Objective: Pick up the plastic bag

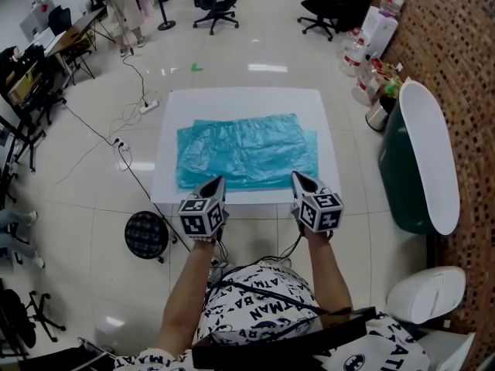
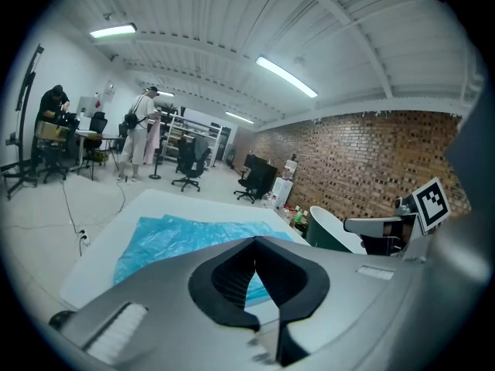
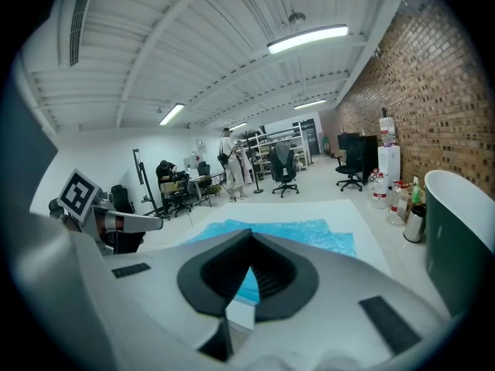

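Note:
A teal plastic bag (image 1: 247, 151) lies spread flat on a white table (image 1: 240, 103); it also shows in the left gripper view (image 2: 178, 238) and the right gripper view (image 3: 309, 234). Both grippers hover side by side over the table's near edge, tips pointing at the bag's near border. My left gripper (image 1: 216, 181) (image 2: 255, 242) is shut with nothing between its jaws. My right gripper (image 1: 298, 176) (image 3: 250, 234) is shut and empty too. Neither touches the bag.
A dark green tub with a white rim (image 1: 421, 161) stands to the table's right, and a white bin (image 1: 425, 292) nearer me. A round black stool (image 1: 146, 234) and floor cables (image 1: 124, 141) lie to the left. Office chairs, water bottles and people are far behind.

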Demonstrator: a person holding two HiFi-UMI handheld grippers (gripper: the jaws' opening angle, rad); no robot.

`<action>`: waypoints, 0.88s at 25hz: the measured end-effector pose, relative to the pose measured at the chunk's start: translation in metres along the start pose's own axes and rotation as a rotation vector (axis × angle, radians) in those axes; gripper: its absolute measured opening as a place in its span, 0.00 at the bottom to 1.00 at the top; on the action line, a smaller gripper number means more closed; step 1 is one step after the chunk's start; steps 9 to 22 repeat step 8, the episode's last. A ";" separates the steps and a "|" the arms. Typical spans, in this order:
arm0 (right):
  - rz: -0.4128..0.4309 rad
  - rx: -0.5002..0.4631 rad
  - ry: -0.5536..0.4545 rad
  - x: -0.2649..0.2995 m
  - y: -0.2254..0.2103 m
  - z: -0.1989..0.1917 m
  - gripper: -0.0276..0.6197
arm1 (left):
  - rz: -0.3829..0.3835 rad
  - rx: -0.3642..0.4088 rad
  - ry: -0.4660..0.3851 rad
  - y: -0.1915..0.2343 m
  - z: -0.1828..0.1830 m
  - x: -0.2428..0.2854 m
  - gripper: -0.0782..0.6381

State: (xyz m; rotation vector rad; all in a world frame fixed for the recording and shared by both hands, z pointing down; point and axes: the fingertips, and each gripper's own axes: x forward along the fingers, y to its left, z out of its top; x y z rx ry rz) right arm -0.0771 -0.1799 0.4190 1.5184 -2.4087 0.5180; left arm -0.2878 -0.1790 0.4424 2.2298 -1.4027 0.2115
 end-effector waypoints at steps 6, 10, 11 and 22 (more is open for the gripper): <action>0.000 0.005 0.004 0.002 -0.003 -0.002 0.04 | 0.004 0.001 -0.001 0.001 0.001 0.002 0.11; -0.002 0.007 0.006 0.003 -0.005 -0.003 0.04 | 0.006 0.002 -0.001 0.001 0.002 0.003 0.11; -0.002 0.007 0.006 0.003 -0.005 -0.003 0.04 | 0.006 0.002 -0.001 0.001 0.002 0.003 0.11; -0.002 0.007 0.006 0.003 -0.005 -0.003 0.04 | 0.006 0.002 -0.001 0.001 0.002 0.003 0.11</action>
